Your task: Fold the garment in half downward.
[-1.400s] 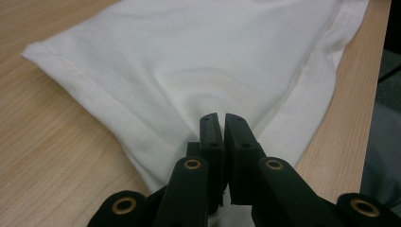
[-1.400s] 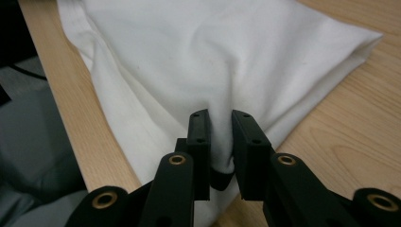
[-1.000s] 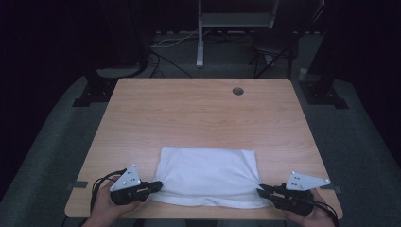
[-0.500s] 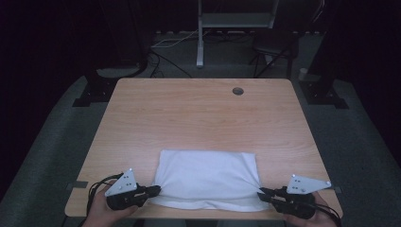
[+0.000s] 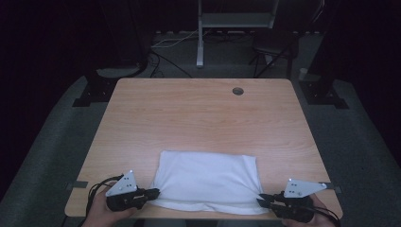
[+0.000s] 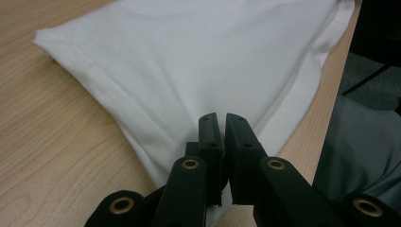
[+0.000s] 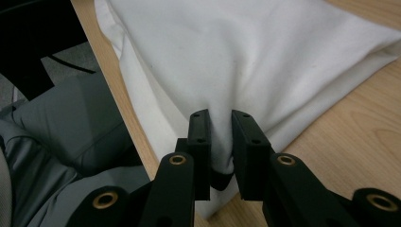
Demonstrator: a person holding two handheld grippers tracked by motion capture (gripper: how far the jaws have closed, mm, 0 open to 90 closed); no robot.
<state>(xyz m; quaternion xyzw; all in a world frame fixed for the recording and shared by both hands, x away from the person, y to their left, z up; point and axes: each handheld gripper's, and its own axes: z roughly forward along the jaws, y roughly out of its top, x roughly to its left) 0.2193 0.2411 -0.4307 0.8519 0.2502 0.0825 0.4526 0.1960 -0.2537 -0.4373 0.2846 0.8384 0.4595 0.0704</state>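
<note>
Wooden table point(image 5: 203, 118) (grommet hole point(image 5: 238, 91) at far edge), dark room, grey carpet; left gripper point(image 5: 150, 193) and right gripper point(image 5: 263, 200) each clamp white cloth point(image 5: 208, 179) corners.

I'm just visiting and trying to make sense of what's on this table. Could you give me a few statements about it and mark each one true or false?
1. A white cloth lies folded near the person's edge of the table. True.
2. The left gripper is wide open, well clear of the cloth. False: its jaws are pressed together on the cloth's near left corner.
3. The right gripper has cloth bunched between its jaws. True.
4. A cup stands in the middle of the table. False: the wood there is bare.
5. The table has a small round hole near its far edge. True.
</note>
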